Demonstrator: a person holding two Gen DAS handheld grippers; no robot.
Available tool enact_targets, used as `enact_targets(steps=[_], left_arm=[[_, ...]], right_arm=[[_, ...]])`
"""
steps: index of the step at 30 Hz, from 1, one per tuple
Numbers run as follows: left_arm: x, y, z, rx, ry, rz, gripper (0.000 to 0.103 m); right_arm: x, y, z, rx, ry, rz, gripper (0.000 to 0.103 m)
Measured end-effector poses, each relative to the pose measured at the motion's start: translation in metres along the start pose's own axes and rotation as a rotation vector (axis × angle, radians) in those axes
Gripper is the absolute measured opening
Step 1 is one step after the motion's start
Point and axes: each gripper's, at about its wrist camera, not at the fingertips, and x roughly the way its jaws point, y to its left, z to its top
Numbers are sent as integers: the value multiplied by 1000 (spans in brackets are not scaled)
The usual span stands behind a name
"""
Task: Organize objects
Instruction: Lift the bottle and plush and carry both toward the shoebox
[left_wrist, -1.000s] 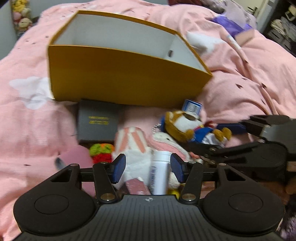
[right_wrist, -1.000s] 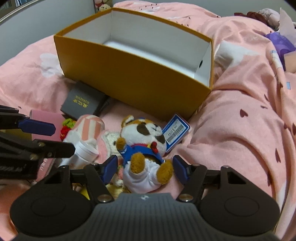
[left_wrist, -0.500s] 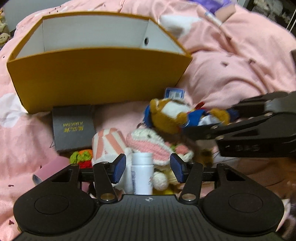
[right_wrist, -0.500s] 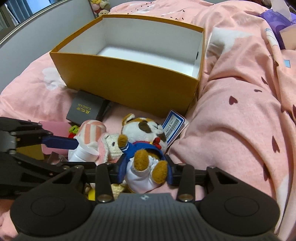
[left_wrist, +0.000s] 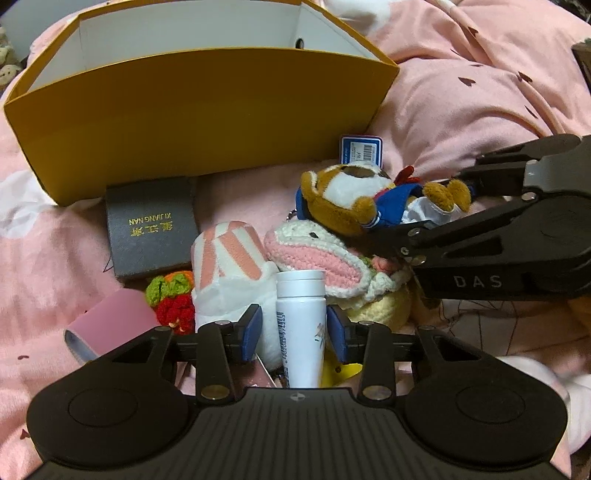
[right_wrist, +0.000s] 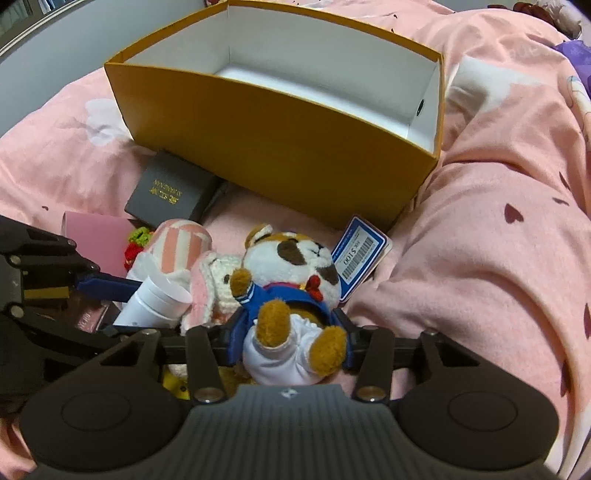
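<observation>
- Since a second ago both grippers have narrowed: the left gripper (left_wrist: 294, 338) then stood wide around the white tube (left_wrist: 301, 332), and the right gripper (right_wrist: 291, 338) stood wide around the plush dog (right_wrist: 291, 288).
- The left gripper's jaws are closing with the white tube between them; the right pad looks to be against the tube, while a sliver of gap shows at the left pad.
- The right gripper's jaws are easing open slightly, yet its pads press the plush dog's legs and white trousers on both sides.
- The yellow box (right_wrist: 280, 147) sits open on the pink bedcover (right_wrist: 498, 240), its white inside bare.
- In front of the yellow box, just beside its near wall, lies the dark grey case (left_wrist: 151, 227) with gold lettering.
- Nearer than the case lie a striped pink-and-white roll (left_wrist: 231, 254), a crocheted strawberry (left_wrist: 171, 301) and a pink card (left_wrist: 110, 326).
- A crocheted rabbit (left_wrist: 317, 254) lies between the tube and the dog.
- A blue price tag (right_wrist: 360, 258) rests against the yellow box's near corner.
</observation>
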Motion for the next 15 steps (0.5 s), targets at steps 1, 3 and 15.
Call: enact_targets(steps=[1, 3, 15], left_arm=[[0, 3, 0, -8, -6, -5, 41], [-1, 6, 0, -28, -14, -38, 32], [-53, 29, 5, -129, -197, -26, 32]], right_arm=[[-2, 0, 0, 1, -5, 0, 46], [-6, 1, -1, 4, -18, -5, 46], [-54, 13, 10, -54, -185, -34, 45]])
